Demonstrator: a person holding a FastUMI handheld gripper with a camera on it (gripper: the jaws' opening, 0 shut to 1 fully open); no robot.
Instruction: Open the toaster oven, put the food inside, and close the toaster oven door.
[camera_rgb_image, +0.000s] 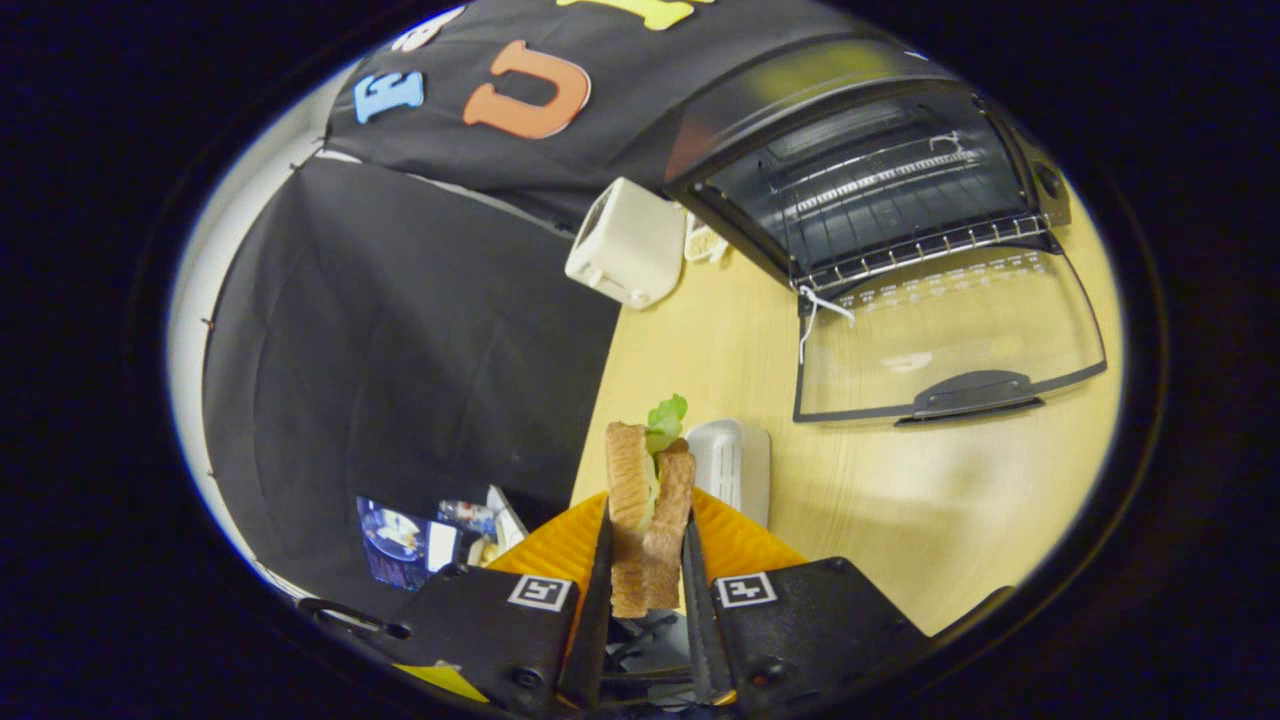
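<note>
A pale wooden worktop (880, 500) spreads toward three o'clock; black cloth wall (400, 340) hangs at nine o'clock, a white wall strip (215, 260) beyond it.

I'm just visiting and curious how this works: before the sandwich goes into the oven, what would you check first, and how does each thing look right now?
1. Grip on the food: the gripper has both fingers pressed on the sandwich. Ok.
2. Sandwich intact: both bread slices together, lettuce poking out at the far end. Ok.
3. Toaster oven door: folded fully down onto the table. Ok.
4. Wire rack inside: in place, nothing visible on it. Ok.
5. Path to the opening: bare tabletop ahead; the white toaster stands left of the oven, out of the way. Ok.
6. Sandwich clear of the orange plate: cannot tell.
</note>
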